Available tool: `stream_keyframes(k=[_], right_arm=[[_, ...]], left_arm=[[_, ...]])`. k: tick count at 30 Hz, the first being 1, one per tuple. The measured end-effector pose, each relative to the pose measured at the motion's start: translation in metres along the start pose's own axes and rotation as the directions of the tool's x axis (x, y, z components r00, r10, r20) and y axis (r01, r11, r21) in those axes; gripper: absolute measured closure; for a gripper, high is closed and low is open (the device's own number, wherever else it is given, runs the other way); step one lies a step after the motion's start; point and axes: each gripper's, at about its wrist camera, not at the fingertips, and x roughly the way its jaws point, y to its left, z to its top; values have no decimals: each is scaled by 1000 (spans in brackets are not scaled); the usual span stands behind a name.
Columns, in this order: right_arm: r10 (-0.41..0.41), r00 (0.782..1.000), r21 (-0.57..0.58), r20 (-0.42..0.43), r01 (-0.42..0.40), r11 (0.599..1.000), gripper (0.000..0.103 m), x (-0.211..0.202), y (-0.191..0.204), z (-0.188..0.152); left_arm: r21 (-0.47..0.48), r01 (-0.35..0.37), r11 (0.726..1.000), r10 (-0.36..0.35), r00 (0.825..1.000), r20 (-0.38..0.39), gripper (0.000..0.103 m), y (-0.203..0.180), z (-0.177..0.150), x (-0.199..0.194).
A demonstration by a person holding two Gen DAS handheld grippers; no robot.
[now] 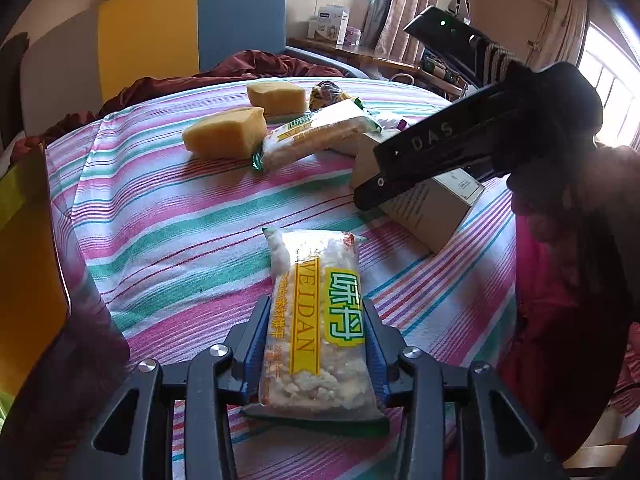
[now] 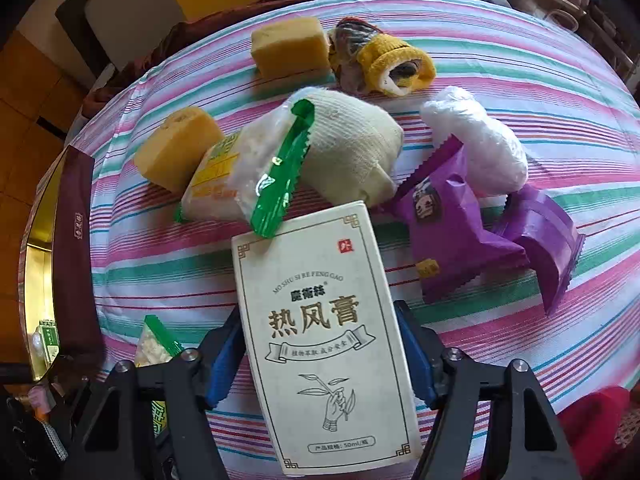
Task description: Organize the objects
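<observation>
My left gripper (image 1: 316, 304) is shut on a clear cracker packet (image 1: 312, 272) with a yellow band and green label; the packet lies lengthwise between the blue pads, just above the striped cloth (image 1: 180, 220). In the right wrist view my right gripper (image 2: 318, 308) points steeply down, and both blue pads (image 2: 222, 352) meet the long sides of a white carton (image 2: 324, 380) printed with dark lettering. In the left wrist view that carton (image 1: 428, 212) sits tilted on the cloth under the black right gripper (image 1: 372, 192). The held cracker packet's green end (image 2: 156, 342) shows at lower left.
Behind the carton lie a second cracker packet (image 2: 224, 180), two yellow sponges (image 2: 286, 46) (image 2: 176, 152), a cream rolled cloth (image 2: 356, 148), a yellow sock (image 2: 392, 64), a white plastic bundle (image 2: 480, 144) and two purple packets (image 2: 452, 232). A dark red and gold box (image 2: 76, 248) stands at the cloth's left edge.
</observation>
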Motion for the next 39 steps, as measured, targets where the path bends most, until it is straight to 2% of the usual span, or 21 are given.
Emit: stream_keyframes(k=[4,12,14,17,19,30,33,36,39], right_arm=[[-65,998,-63,3,65,996,29,2,13,2],[-110,993,-101,42,114,988,27,6,26,-6],[-124,990,-126,60,131,983,30,6,31,-9],[-119,988,-196,100,136,971,51,3,45,-15],[-153,980,-229,130,180,957,52,4,53,-19],[-127,985,-204,118,149,967,49,6,49,-13],[-129,984,-203,121,152,967,50,6,48,-13],[-134,983,-208,127,158,965,50,3,46,-17],[-134,983,-209,128,159,965,49,4,48,-16]], left_arm=[[-5,5,1000,-5,1000,6,60,0,-2,-1],[-1,-1,1000,1,1000,23,60,0,-5,-3],[0,-3,1000,3,1000,26,60,0,-6,-3],[6,-8,1000,8,1000,29,60,0,-7,-4],[6,-8,1000,8,999,32,60,0,-8,-4],[28,-37,999,36,999,27,61,-5,-9,-10],[22,3,1000,-3,1000,21,61,-7,-11,-21],[25,28,999,-29,998,50,61,-10,-8,-42],[-21,66,998,-63,992,106,62,2,0,-75]])
